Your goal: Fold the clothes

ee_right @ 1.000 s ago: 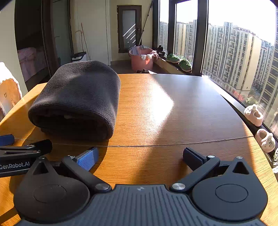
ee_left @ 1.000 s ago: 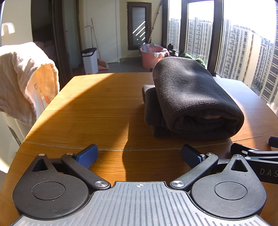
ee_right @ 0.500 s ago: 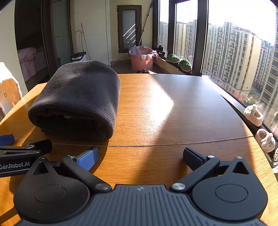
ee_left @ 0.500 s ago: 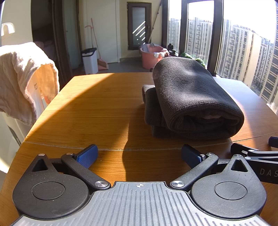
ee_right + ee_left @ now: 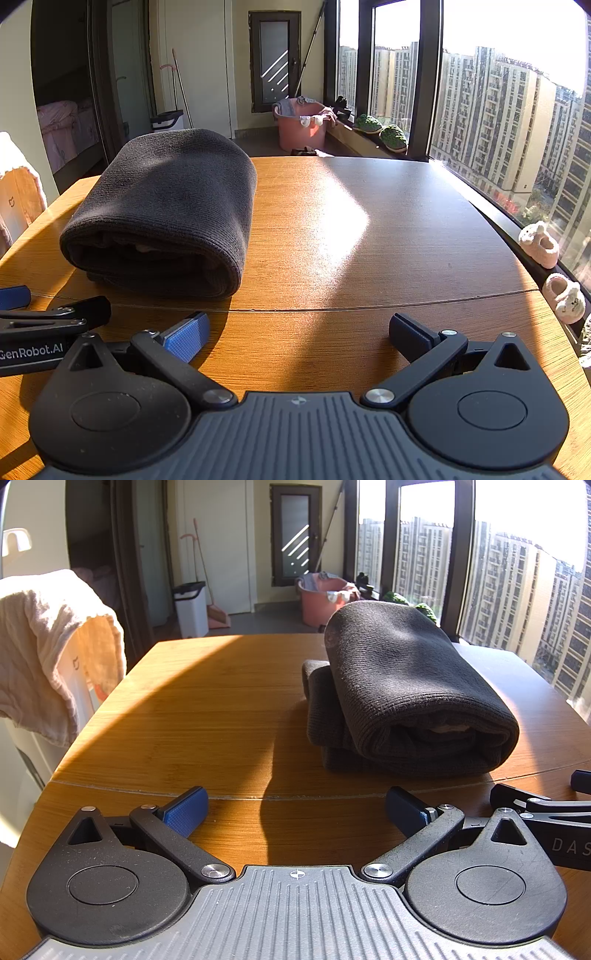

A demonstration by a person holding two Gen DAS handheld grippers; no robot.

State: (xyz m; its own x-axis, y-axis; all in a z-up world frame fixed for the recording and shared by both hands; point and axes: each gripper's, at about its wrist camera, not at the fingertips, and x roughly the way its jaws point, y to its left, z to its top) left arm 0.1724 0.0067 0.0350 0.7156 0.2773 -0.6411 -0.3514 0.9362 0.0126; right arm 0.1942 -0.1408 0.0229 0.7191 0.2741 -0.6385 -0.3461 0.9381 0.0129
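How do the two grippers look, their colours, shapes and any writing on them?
Both are matte black. The left gripper has a ribbed grey base plate, two round discs, silver rivets and slim arms ending in blue textured pads. The right gripper has the same shape, with a darker ribbed plate. White lettering "GenRobot.AI" shows on the left gripper's side in the right wrist view. No cables or sleeves are visible.

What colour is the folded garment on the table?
Dark charcoal grey, fine ribbed knit: folded garment, clearest in the left wrist view.
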